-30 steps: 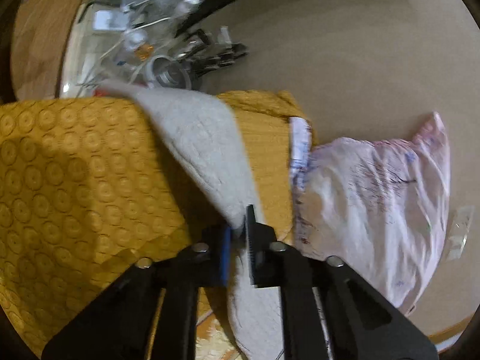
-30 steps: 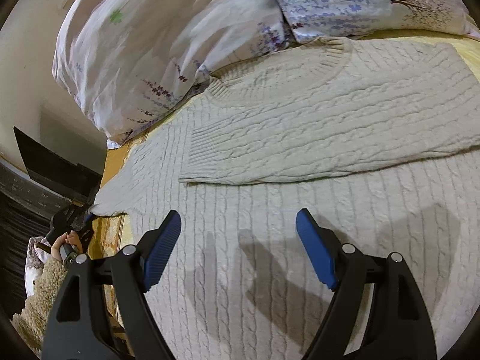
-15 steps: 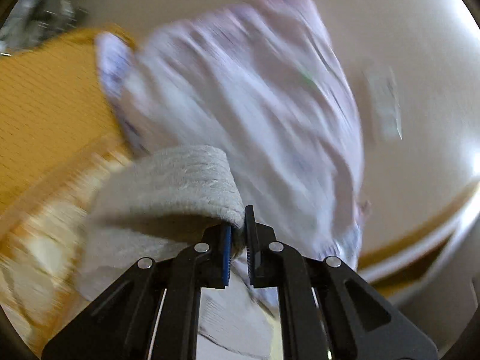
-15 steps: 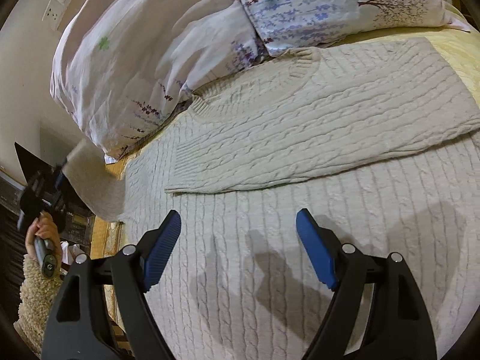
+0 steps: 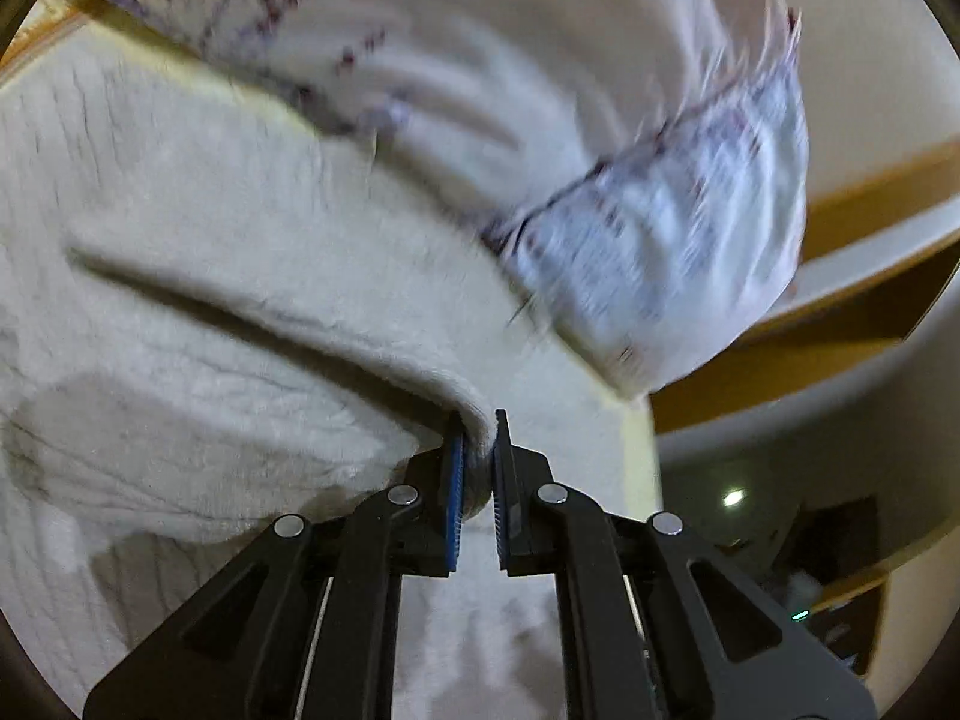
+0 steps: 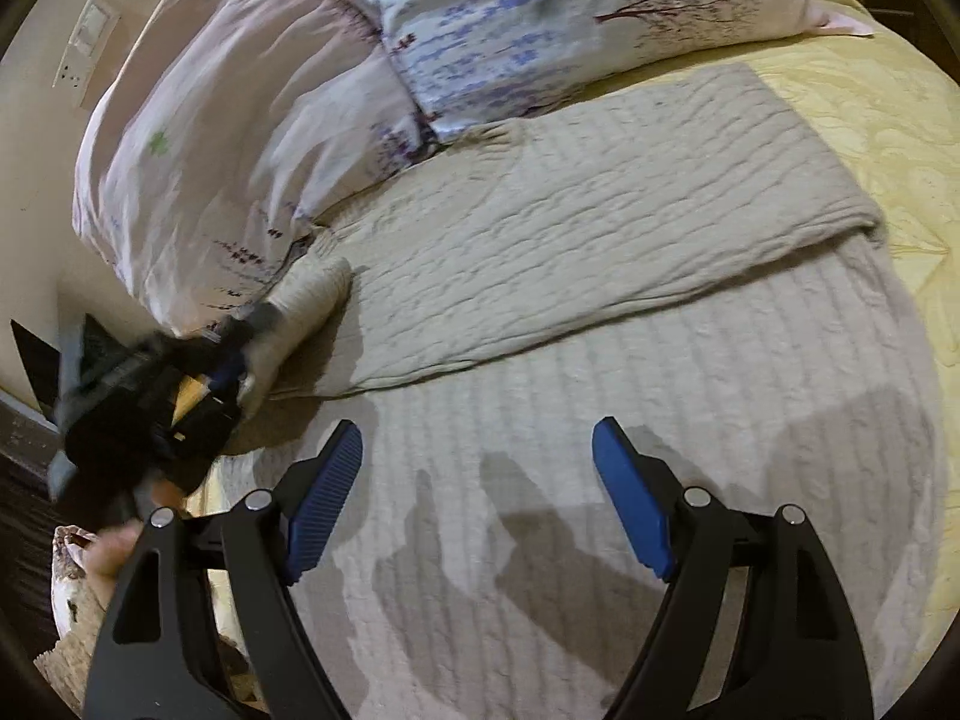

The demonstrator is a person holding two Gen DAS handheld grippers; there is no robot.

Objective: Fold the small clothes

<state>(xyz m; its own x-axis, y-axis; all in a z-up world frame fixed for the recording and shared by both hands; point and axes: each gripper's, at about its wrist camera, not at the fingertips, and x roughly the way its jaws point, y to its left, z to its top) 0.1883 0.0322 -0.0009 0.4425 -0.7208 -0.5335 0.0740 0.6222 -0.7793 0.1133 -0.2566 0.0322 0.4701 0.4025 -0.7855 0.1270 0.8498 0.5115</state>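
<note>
Sweater (image 6: pixel 600 252): flat beside the pillows (image 6: pixel 252 120).
Sleeve (image 5: pixel 300 324): your left gripper (image 5: pixel 474 462), clamped on its cuff, has swung it in over the sweater.
Right gripper (image 6: pixel 477 504): spread wide, holding nothing.
Meaning: sleeve fold nearly laid.

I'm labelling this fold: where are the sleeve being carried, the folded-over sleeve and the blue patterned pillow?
carried sleeve (image 5: pixel 336 324), left wrist view, on its draped middle.
folded-over sleeve (image 6: pixel 600 228), right wrist view, on its flat middle.
blue patterned pillow (image 6: pixel 540 18), right wrist view, on its printed face.
</note>
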